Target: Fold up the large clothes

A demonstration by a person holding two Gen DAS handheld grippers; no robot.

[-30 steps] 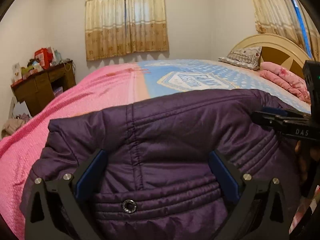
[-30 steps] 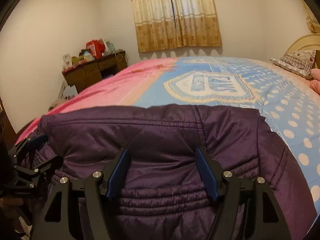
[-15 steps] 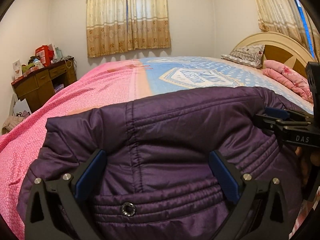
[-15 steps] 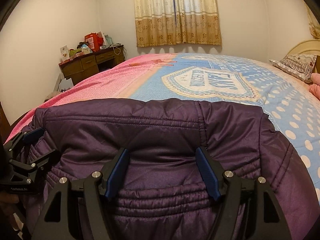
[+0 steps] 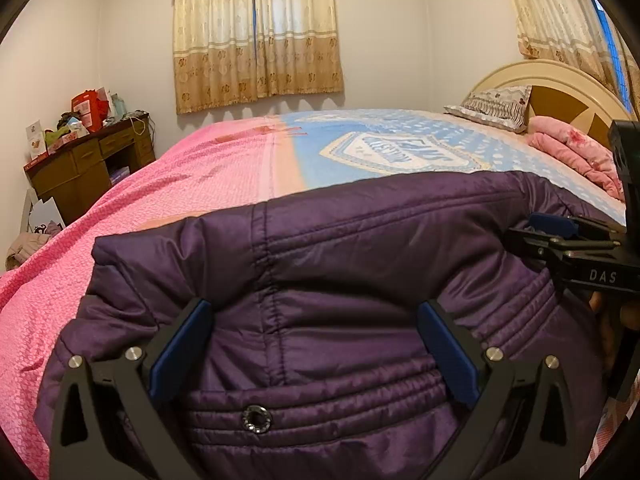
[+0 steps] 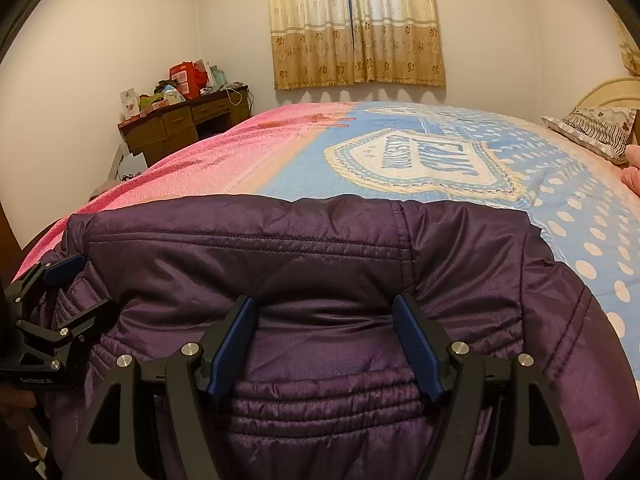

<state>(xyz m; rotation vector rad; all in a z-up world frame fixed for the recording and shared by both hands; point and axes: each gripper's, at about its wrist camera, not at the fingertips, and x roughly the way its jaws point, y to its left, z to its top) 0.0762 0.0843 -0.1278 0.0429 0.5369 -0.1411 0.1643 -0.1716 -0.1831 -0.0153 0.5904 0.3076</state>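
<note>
Left wrist view: your left gripper and right gripper both gape over the puffy purple quilted nylon jacket folded on the bed; it's soft, slippery, springy, so pinch the ribbed hem

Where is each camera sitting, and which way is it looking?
Left wrist view: sits on the left claw, looking over the puffy purple quilted jacket across the bed toward the curtains; the right claw shows at right.
Right wrist view: sits on the right claw, facing the same way; the left claw shows at left.
Shared: jacket, pink and blue bedspread, brown wooden desk.
</note>
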